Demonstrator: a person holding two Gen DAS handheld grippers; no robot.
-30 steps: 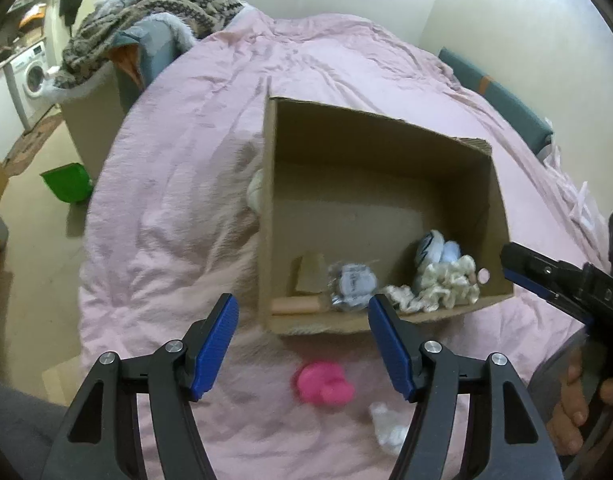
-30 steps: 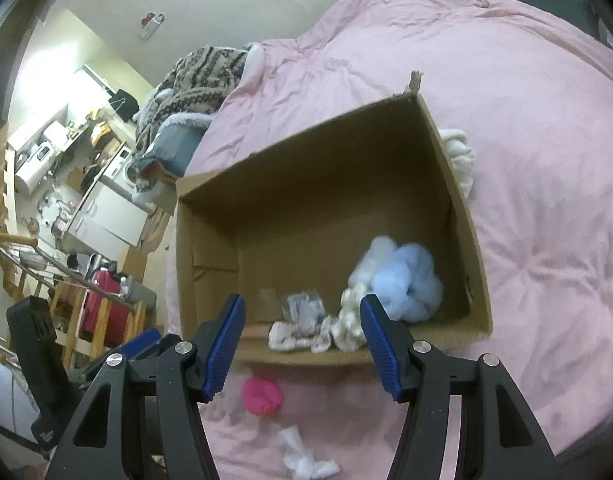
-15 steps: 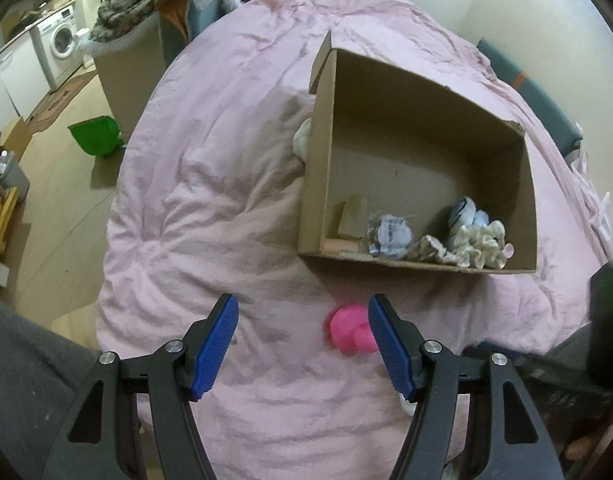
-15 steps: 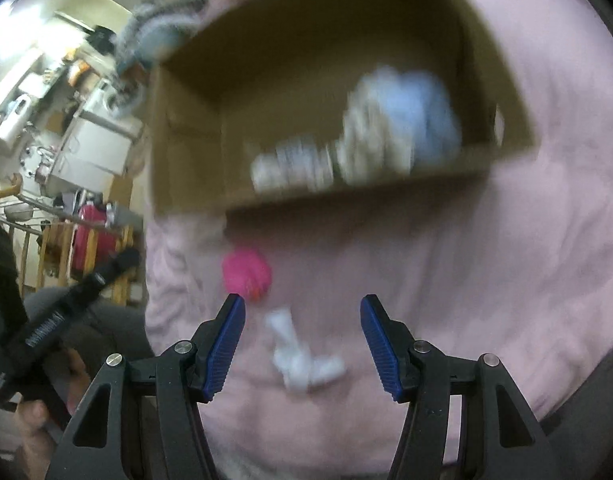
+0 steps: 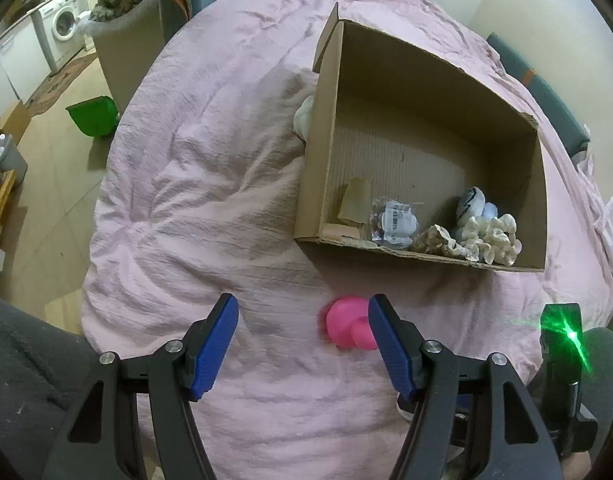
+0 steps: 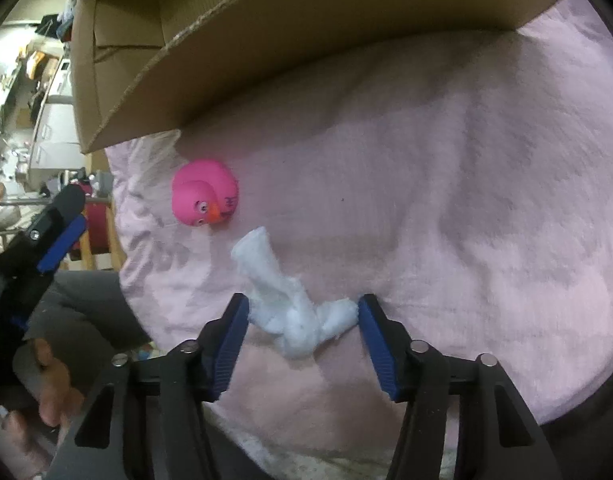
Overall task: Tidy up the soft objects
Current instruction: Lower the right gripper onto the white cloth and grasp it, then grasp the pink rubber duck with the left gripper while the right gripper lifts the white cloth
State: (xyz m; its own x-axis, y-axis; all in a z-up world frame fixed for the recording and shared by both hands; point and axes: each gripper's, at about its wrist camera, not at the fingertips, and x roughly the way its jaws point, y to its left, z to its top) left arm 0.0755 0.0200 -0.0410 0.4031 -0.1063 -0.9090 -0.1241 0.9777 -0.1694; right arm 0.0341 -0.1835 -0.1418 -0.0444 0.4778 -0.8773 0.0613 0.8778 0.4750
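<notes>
Right tool (image 6: 302,322) was wide open, straddling the white cloth (image 6: 290,312) on the bed (image 6: 466,200); the cloth's long axis ran from 11 toward 4 o'clock, its bulk already between the jaws, so right was nearer. Left tool (image 5: 302,342) was also wide and empty, with the duck (image 5: 348,326) just inside its right finger and the box (image 5: 326,160) at 1 o'clock.

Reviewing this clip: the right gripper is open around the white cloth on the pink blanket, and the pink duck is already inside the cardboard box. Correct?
Not quite. The pink duck lies on the pink blanket, outside the cardboard box, as the right wrist view shows. The rest stands: the right gripper is open around the white cloth.
</notes>
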